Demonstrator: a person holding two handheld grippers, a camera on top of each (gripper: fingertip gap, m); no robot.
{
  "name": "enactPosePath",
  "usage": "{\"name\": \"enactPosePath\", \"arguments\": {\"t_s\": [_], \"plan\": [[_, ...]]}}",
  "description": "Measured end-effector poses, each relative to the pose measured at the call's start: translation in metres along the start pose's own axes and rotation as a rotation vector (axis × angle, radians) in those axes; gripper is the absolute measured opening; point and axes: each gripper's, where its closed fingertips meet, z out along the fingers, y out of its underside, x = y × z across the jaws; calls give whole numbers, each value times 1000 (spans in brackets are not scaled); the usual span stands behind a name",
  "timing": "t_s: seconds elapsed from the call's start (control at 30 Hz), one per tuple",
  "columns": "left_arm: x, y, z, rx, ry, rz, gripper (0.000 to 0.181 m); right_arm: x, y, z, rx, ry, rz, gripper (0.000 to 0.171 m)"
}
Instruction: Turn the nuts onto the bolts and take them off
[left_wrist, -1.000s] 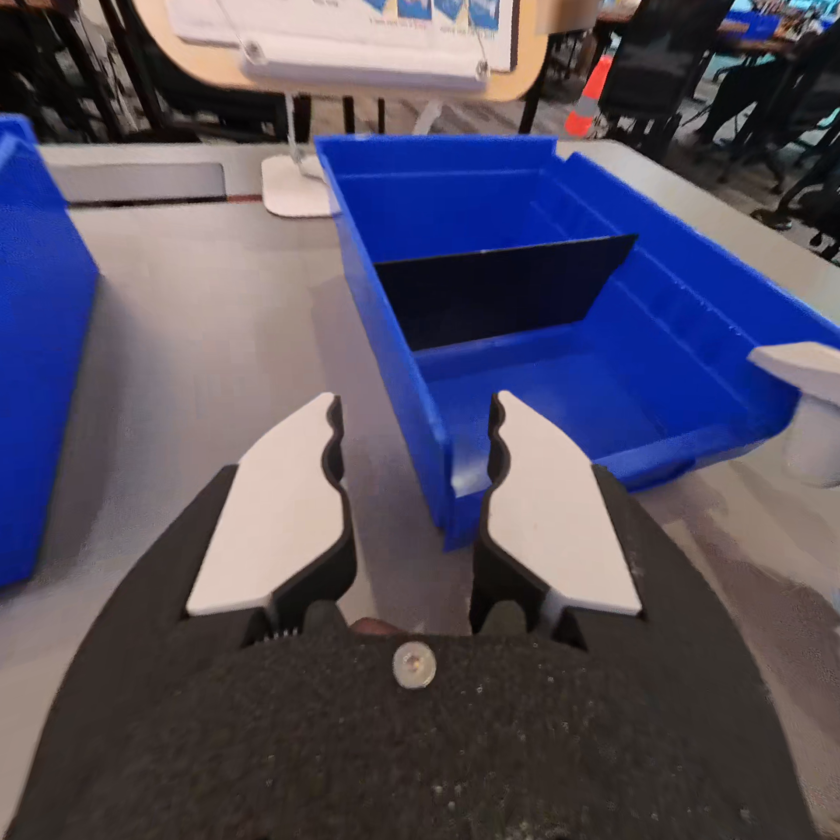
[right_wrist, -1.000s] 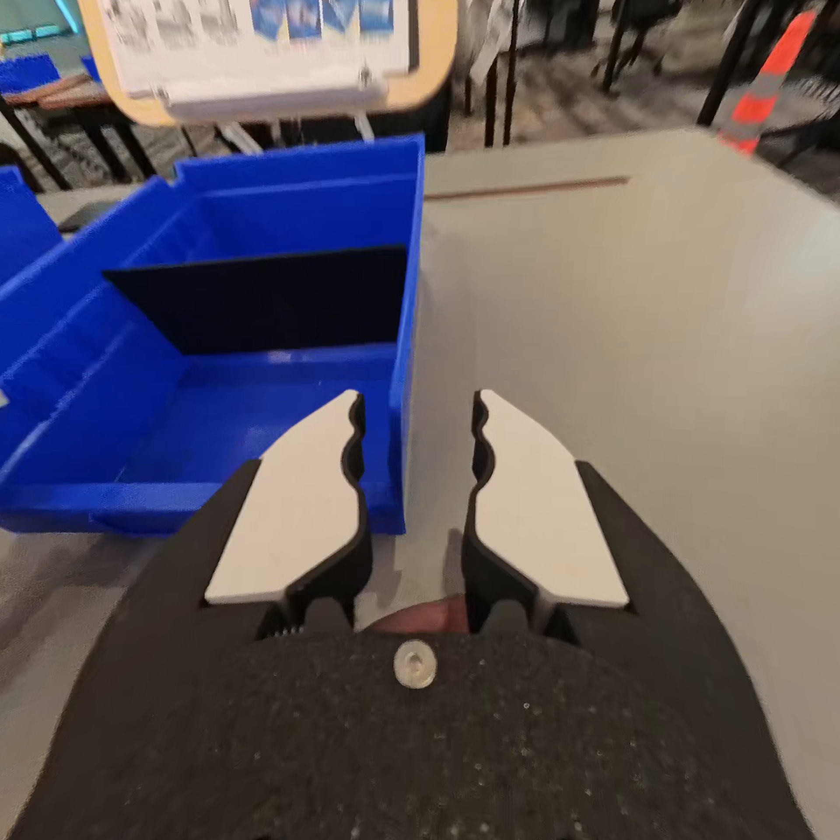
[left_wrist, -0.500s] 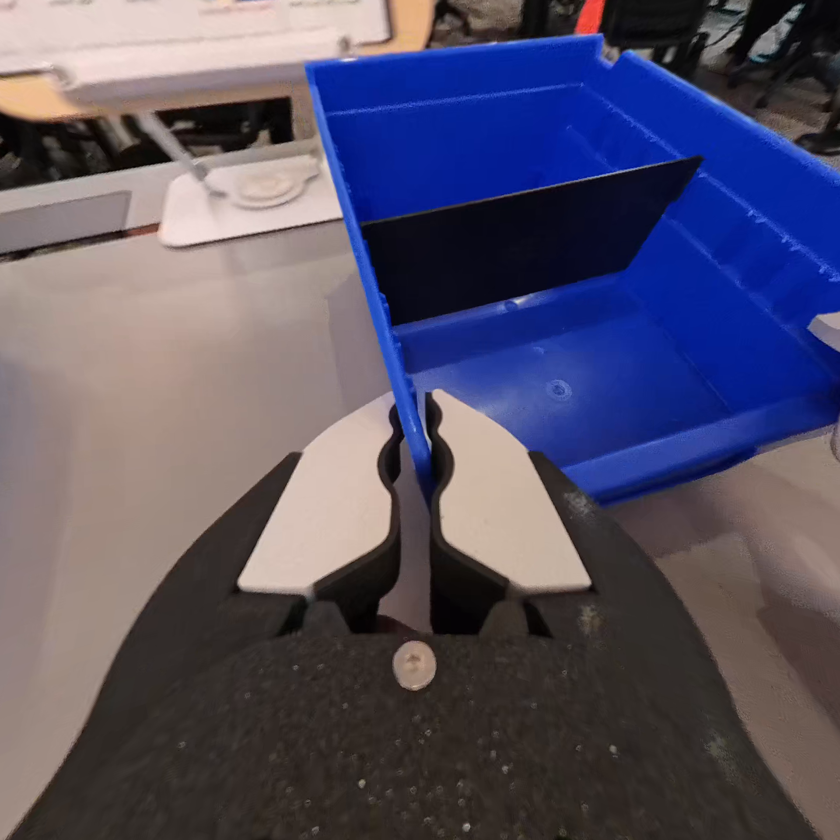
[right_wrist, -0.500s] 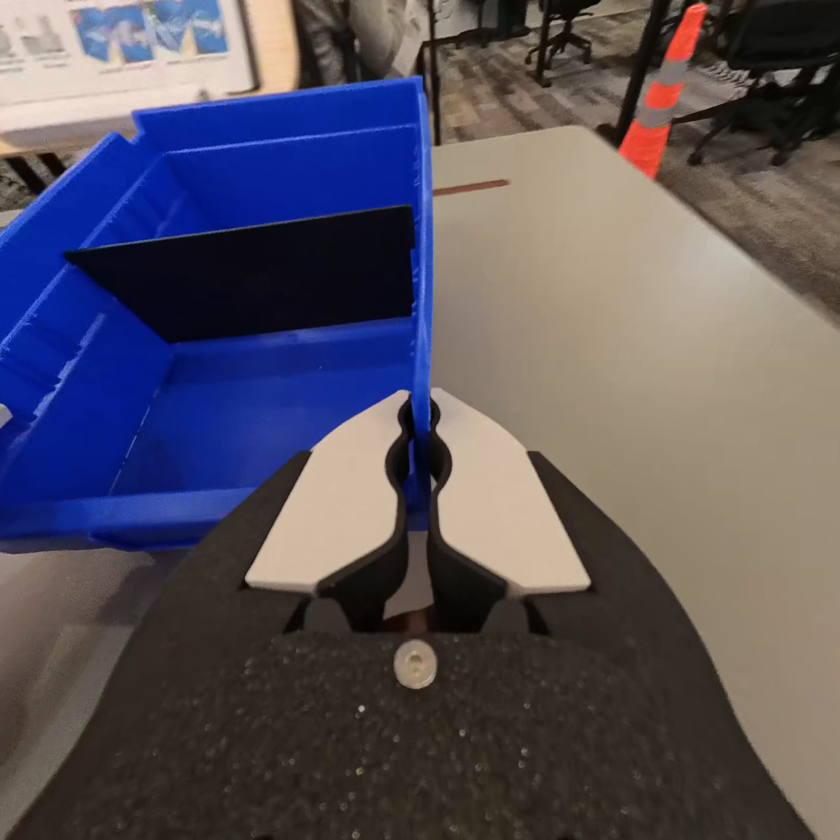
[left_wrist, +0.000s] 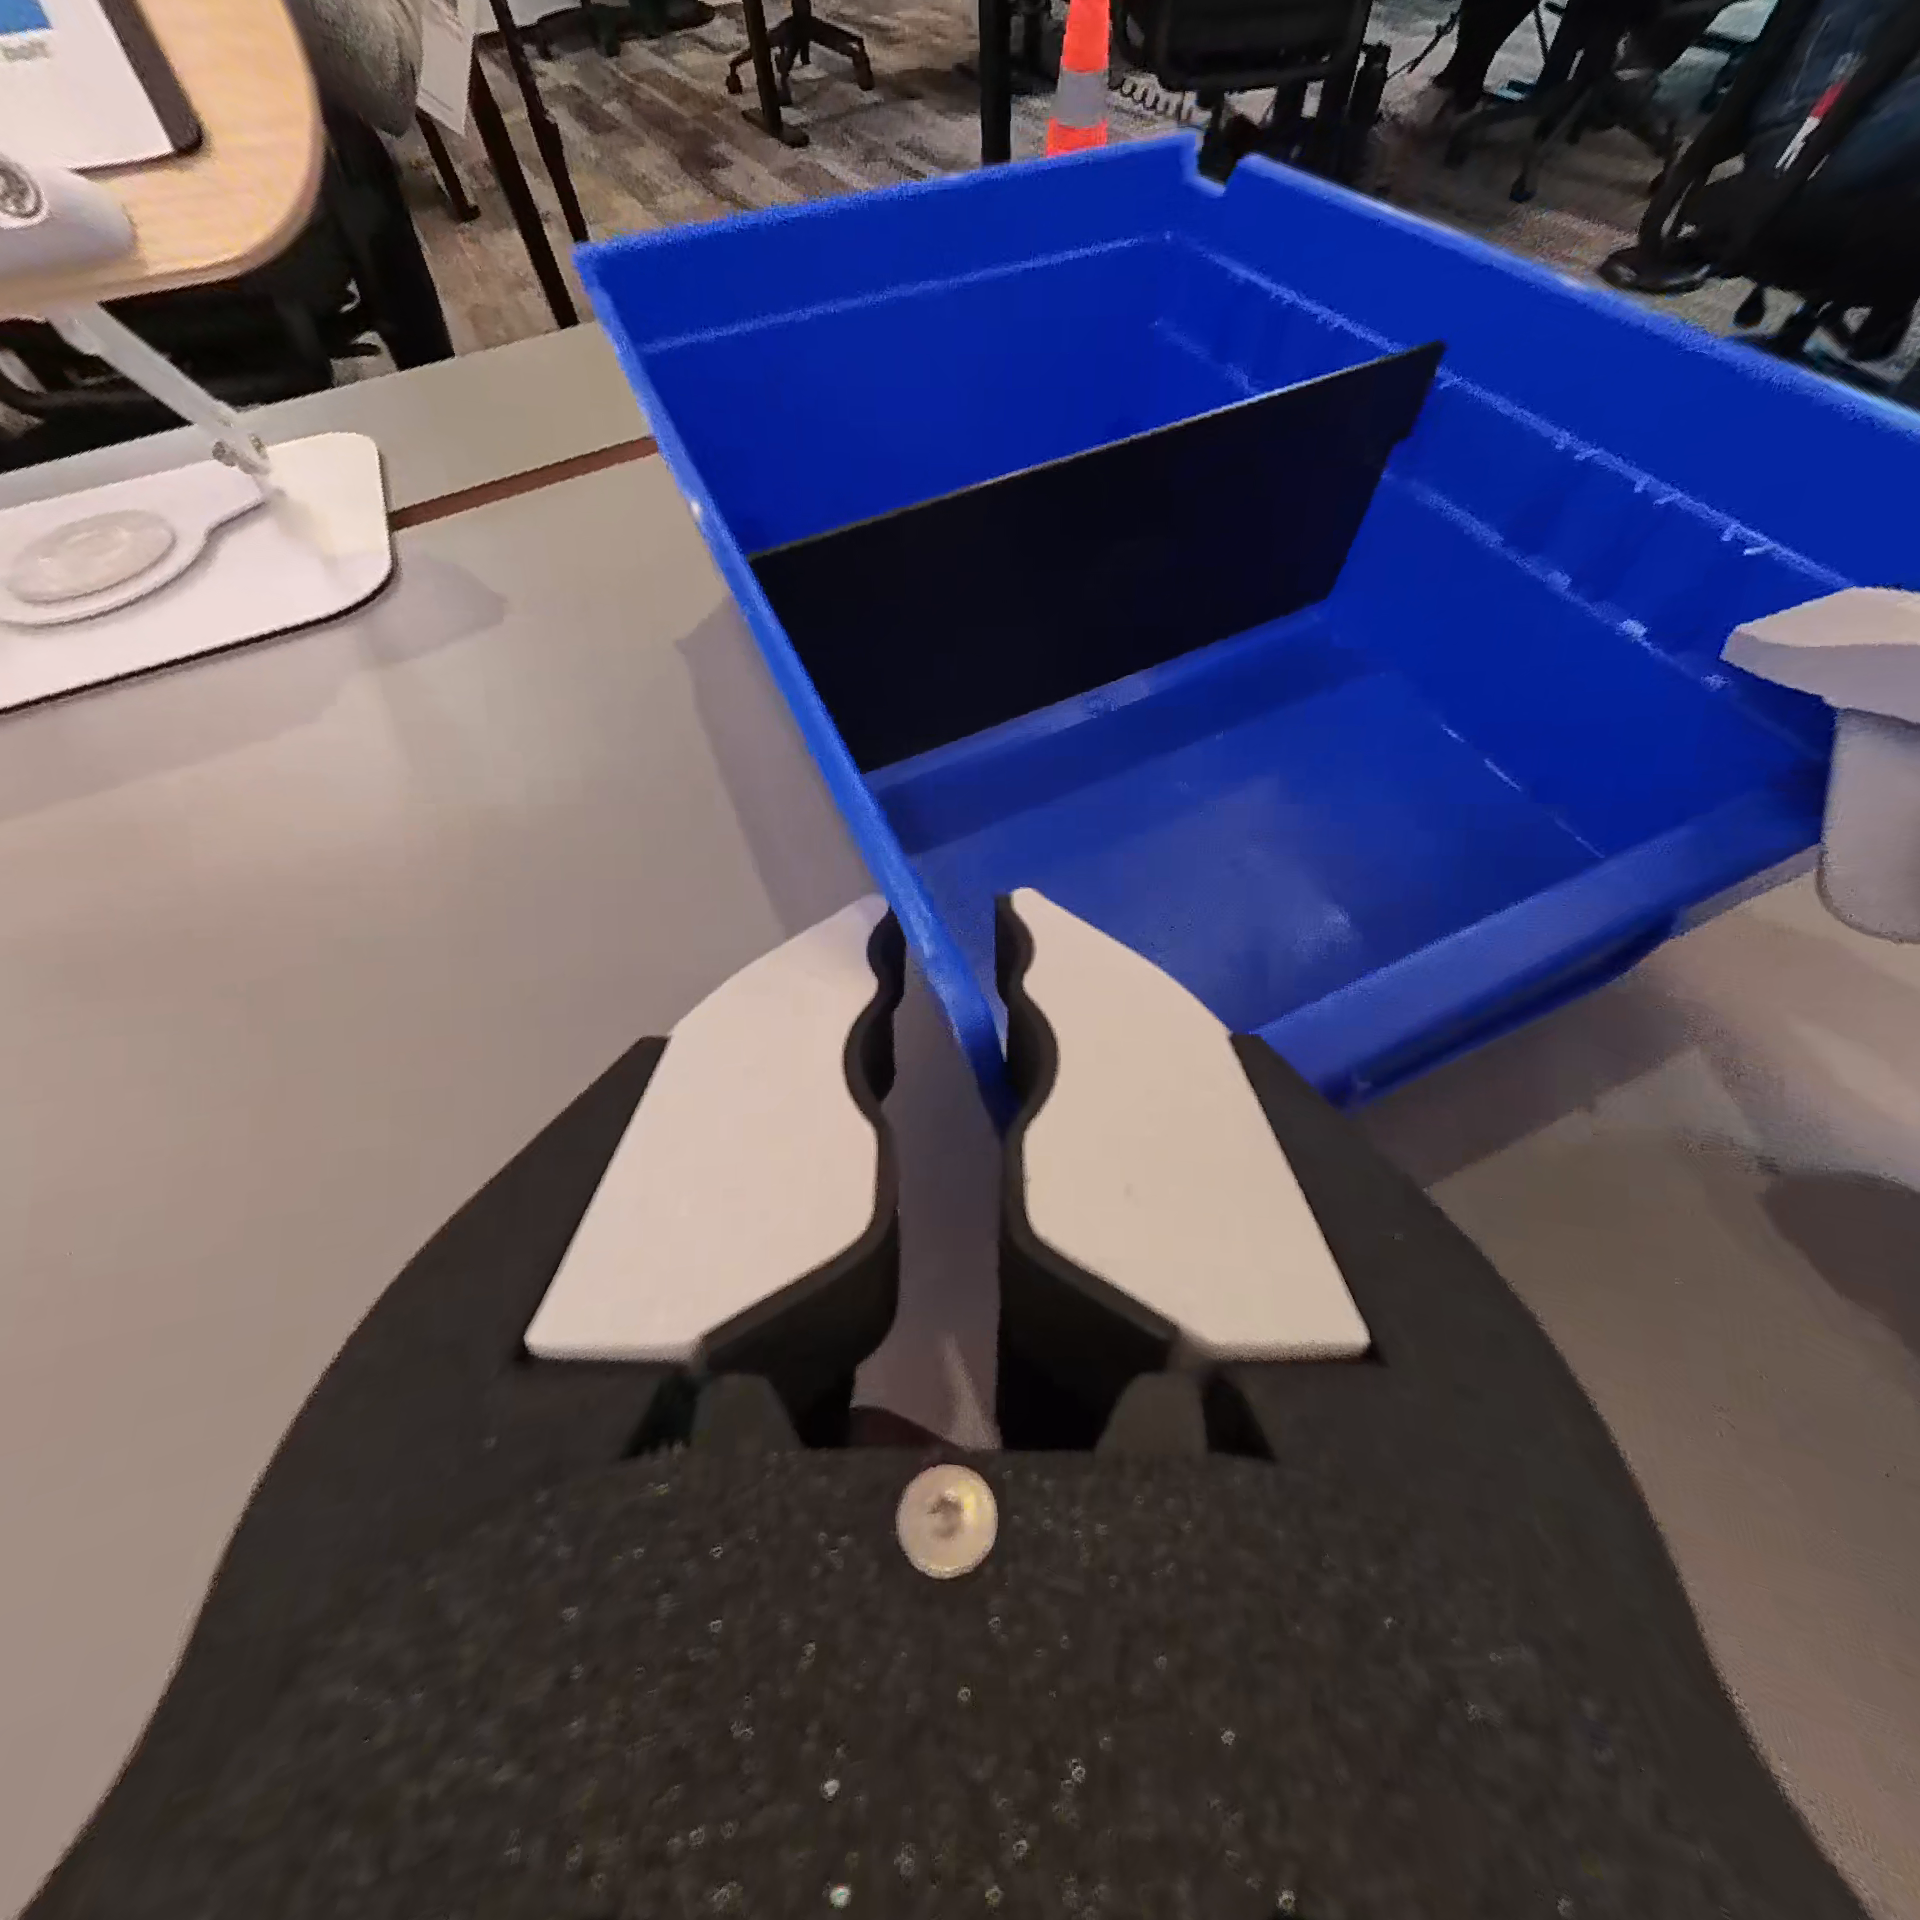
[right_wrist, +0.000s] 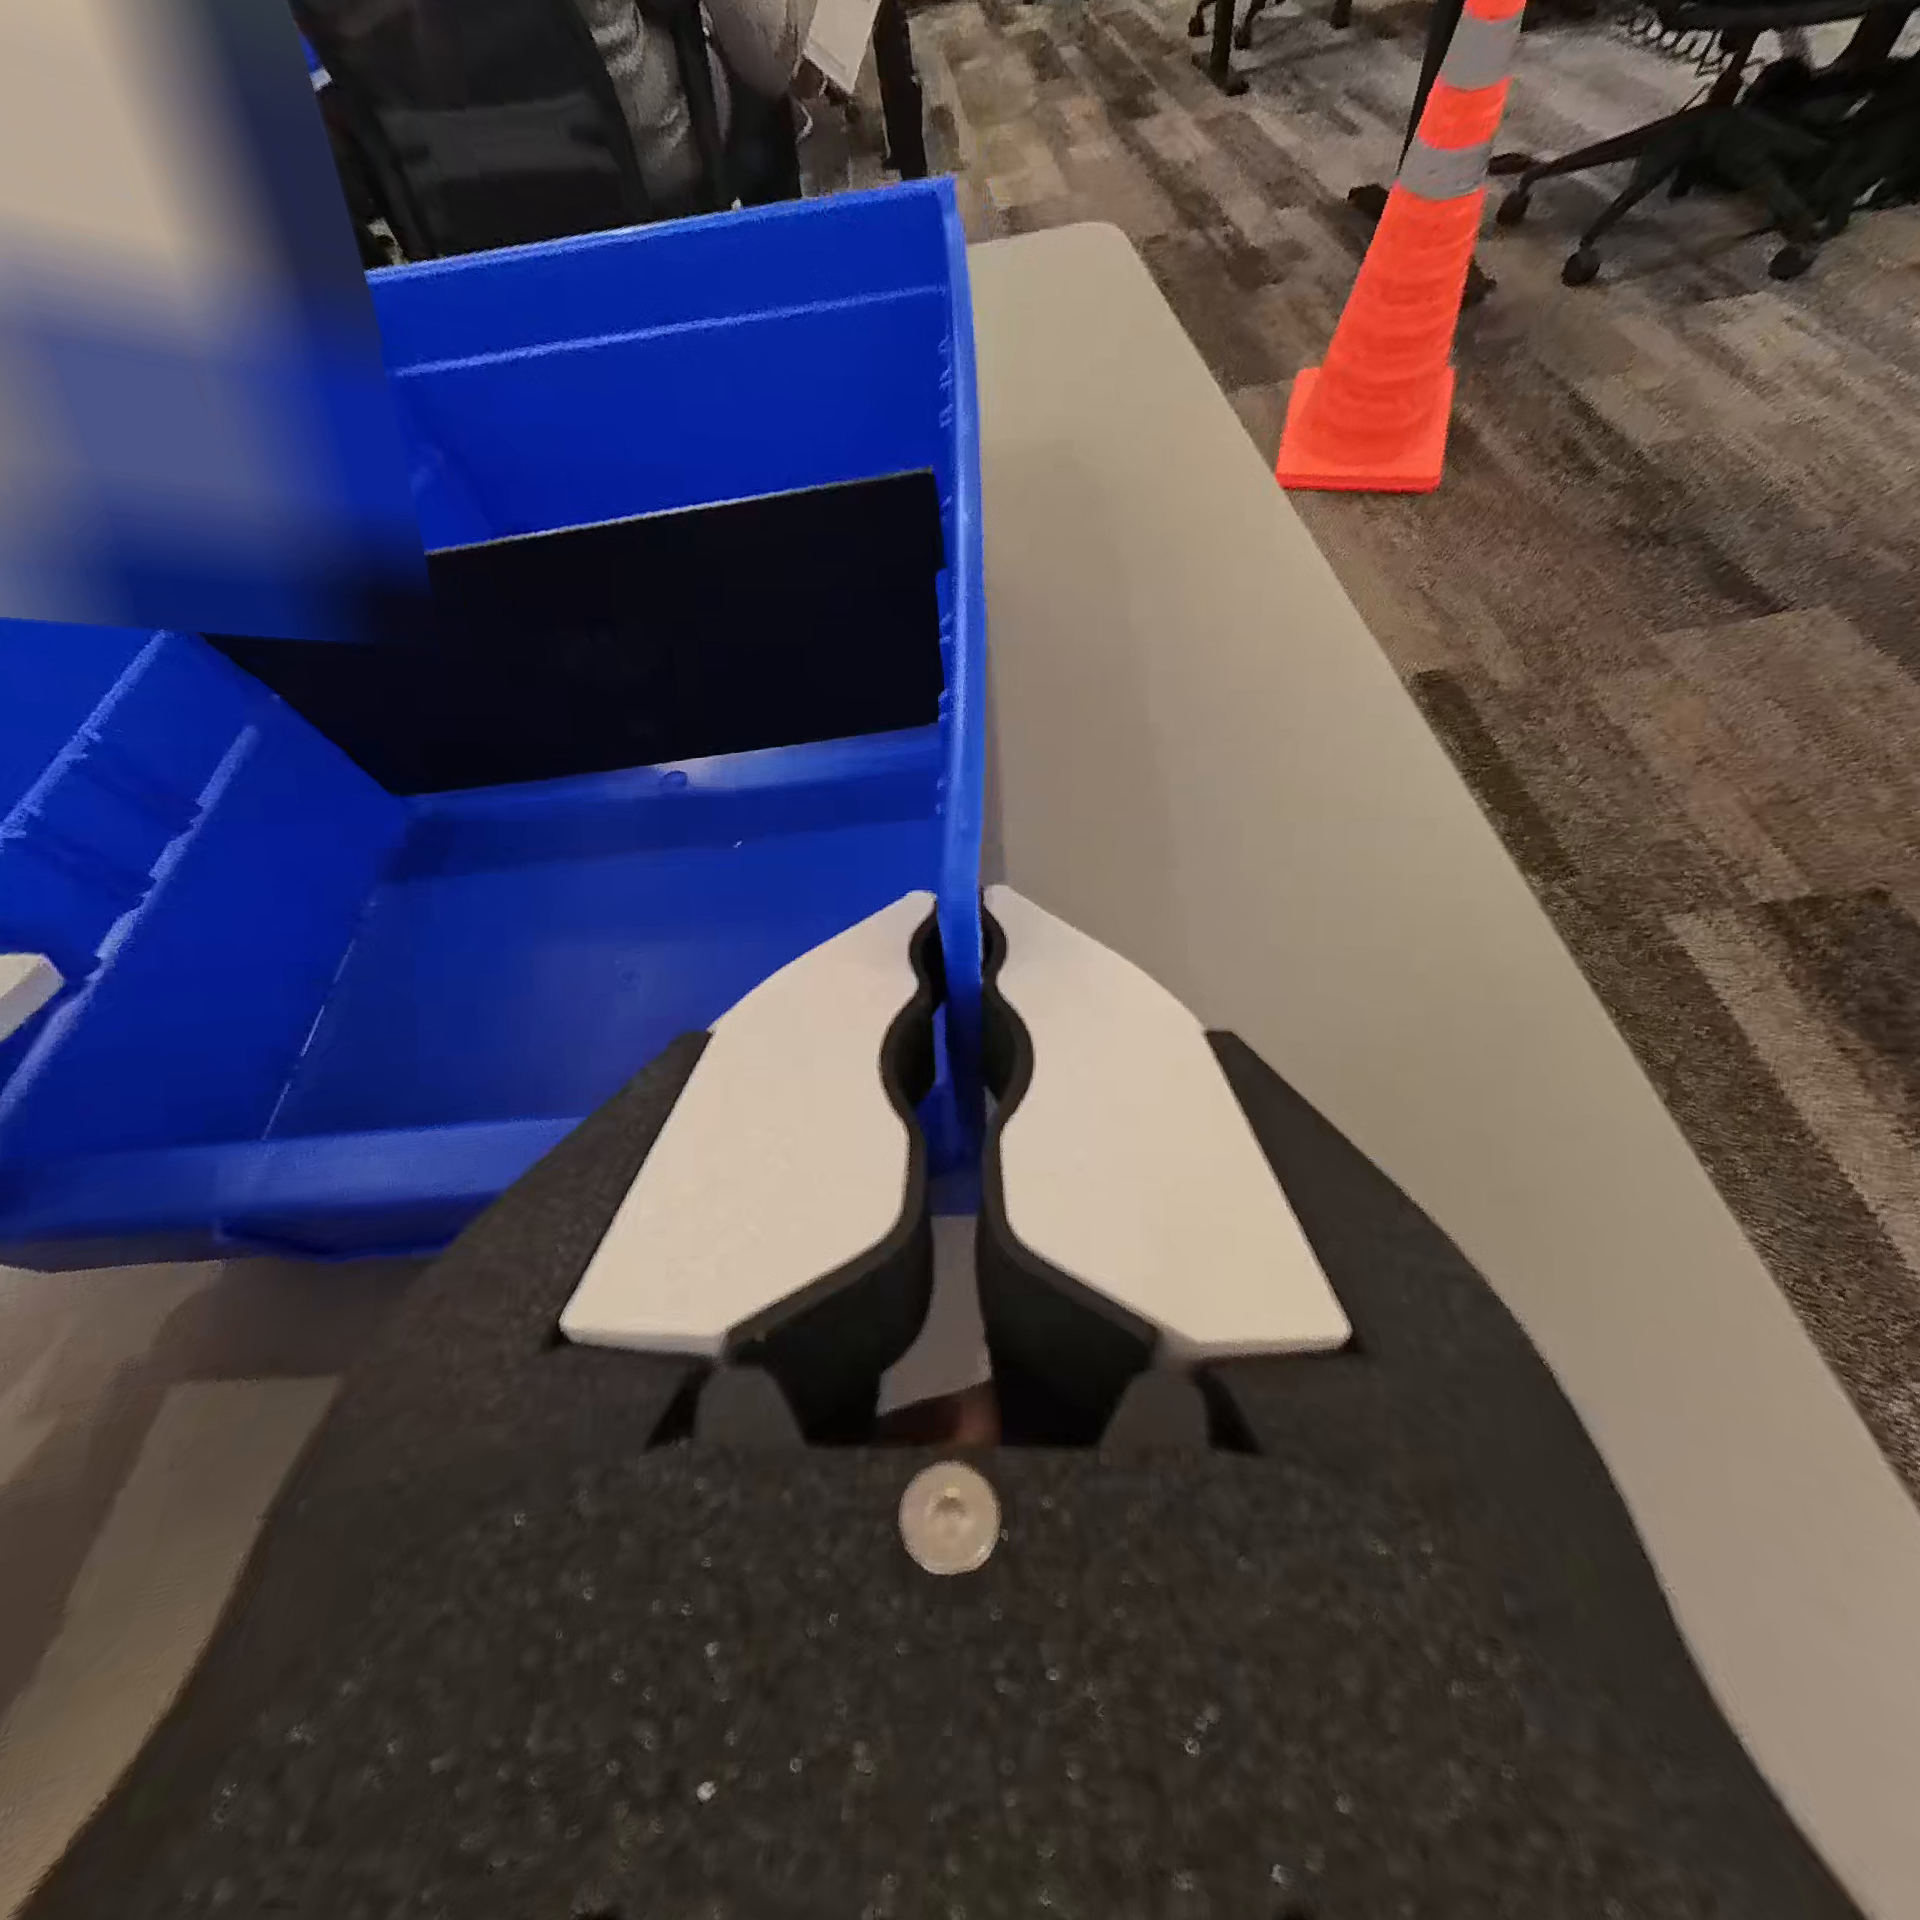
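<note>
I see a grey table (left_wrist: 312, 935) filling the left and lower frame, with a blue bin (left_wrist: 1299, 852) resting on it at centre right and a white stand base (left_wrist: 187, 561) at upper left; beyond its right edge an orange cone (right_wrist: 1392, 312) stands on the floor

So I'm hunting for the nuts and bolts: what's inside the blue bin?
Only a black divider stands across the blue bin; the near compartment is bare. The far compartment's floor is hidden behind the divider.

Both grippers alike: left gripper (left_wrist: 945, 935) and right gripper (right_wrist: 961, 935) w/ light-grey wavy-edged fingers (left_wrist: 748, 1132), black speckled bodies, one silver screw (left_wrist: 945, 1520) centred each.
</note>
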Motion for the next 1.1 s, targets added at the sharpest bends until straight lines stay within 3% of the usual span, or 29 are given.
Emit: {"name": "enactPosePath", "arguments": {"t_s": [0.2,0.27,0.33,0.43,0.57,0.63,0.73,0.83,0.97,1.1], "plan": [[9,9,-1,15,64,52,32,1,0,1,23,-29,6,6],[0,16,-7,-15,71,27,44,0,0,-3,29,-20,-10,33],[-14,22,-23,-27,117,45,56,4,-3,-15,52,39,-63,39],[-54,25,-60,11,162,-17,44,3,-19,-46,133,136,-130,46],[-116,19,-112,108,237,-155,62,-37,-45,-93,283,228,-248,41],[-151,17,-137,163,221,-192,66,-85,-51,-102,342,142,-308,36],[-213,21,-179,266,85,-112,67,-184,-27,-96,307,-195,-307,33],[-291,45,-218,205,-151,-67,66,-253,15,-87,234,-427,-245,28],[-417,94,-278,93,-462,-116,62,-297,44,-77,183,-530,-191,23],[-520,138,-313,7,-587,-276,64,-313,41,-72,206,-535,-223,18]]}}
